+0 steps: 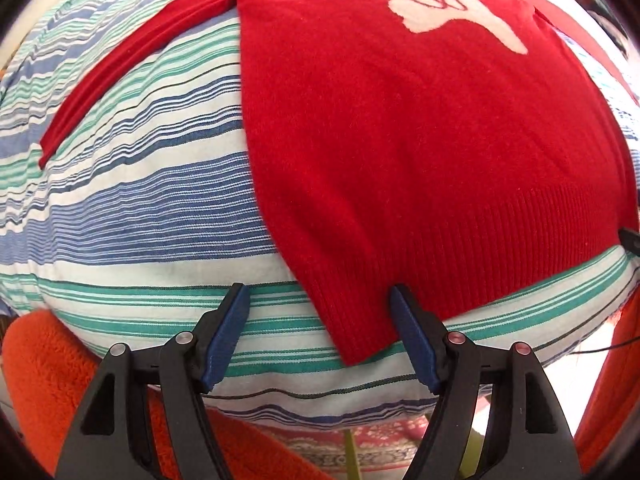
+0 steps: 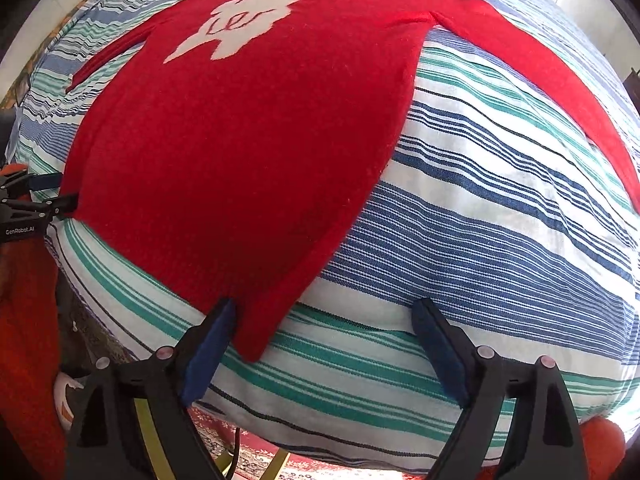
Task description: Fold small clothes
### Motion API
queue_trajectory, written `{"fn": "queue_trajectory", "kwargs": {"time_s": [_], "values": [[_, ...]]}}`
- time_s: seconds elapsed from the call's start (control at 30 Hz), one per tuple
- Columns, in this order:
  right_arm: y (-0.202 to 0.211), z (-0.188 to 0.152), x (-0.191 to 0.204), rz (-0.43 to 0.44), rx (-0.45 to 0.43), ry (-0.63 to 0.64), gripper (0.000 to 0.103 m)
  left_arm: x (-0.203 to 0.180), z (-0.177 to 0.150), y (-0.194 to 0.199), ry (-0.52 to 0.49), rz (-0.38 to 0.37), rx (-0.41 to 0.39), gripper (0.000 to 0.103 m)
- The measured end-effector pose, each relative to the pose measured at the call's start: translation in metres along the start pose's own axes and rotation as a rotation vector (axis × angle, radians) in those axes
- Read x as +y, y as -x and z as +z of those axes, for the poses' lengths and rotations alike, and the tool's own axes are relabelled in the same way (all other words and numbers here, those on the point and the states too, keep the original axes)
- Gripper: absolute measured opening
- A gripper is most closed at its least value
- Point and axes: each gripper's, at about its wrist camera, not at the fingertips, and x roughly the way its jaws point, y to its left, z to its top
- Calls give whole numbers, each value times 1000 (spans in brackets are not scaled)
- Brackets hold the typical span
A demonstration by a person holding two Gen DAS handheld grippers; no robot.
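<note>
A small red sweater (image 1: 420, 140) with a white animal figure lies flat, front up, on a striped cloth surface (image 1: 140, 208); both sleeves are spread out. It also shows in the right wrist view (image 2: 248, 140). My left gripper (image 1: 320, 336) is open, its jaws astride the sweater's lower left hem corner. My right gripper (image 2: 324, 352) is open, its jaws astride the lower right hem corner. The left gripper also shows at the left edge of the right wrist view (image 2: 44, 196).
The striped cloth (image 2: 500, 240) covers a rounded cushion-like surface whose near edge drops off just ahead of both grippers. Orange fleece (image 1: 40, 380) lies below left. A red patterned rug (image 1: 360, 440) lies underneath.
</note>
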Motion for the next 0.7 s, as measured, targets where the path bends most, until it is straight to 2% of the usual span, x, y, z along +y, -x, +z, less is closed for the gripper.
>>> {"fn": "queue_trajectory", "kwargs": {"time_s": [0.7], "values": [[1,-6,1,-15,-10,-11,94,7,-8,-2,4,-2,-16,77]]}}
